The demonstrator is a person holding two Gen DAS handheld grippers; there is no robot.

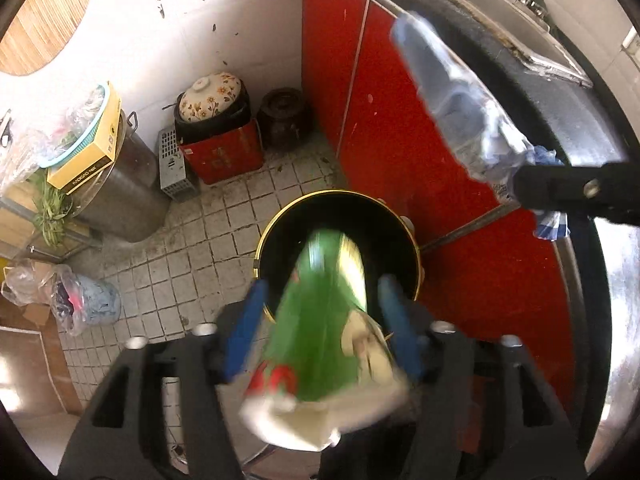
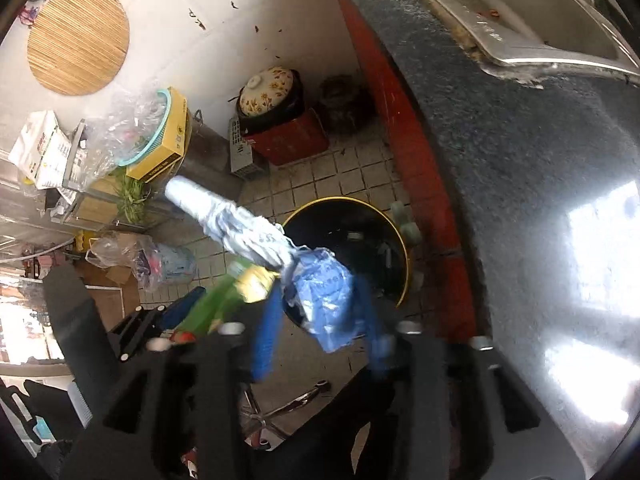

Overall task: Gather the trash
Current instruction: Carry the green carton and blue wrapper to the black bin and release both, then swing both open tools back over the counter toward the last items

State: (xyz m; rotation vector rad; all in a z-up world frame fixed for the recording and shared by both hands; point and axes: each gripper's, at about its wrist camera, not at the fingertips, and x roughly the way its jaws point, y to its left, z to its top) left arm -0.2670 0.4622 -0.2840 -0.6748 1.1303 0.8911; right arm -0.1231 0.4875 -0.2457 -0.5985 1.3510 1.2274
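Note:
A black trash bin with a gold rim (image 1: 416, 256) stands on the tiled floor below both grippers; it also shows in the right wrist view (image 2: 404, 248). My left gripper (image 1: 320, 292) has its blue fingers spread wide, and a blurred green and white carton (image 1: 320, 320) lies between them, pointing down over the bin mouth. My right gripper (image 2: 320, 312) is shut on a crumpled blue and clear plastic wrapper (image 2: 324, 292), whose long end (image 2: 224, 212) sticks out to the upper left. The wrapper (image 1: 452, 92) and right gripper also show in the left wrist view.
Red cabinet doors (image 1: 384, 120) and a dark counter with a steel sink (image 2: 520, 40) lie to the right. A floral-lidded pot on a red box (image 1: 216, 128), a dark jar (image 1: 284, 116), a steel drum (image 1: 128, 200) and bagged items (image 1: 80, 304) stand along the wall.

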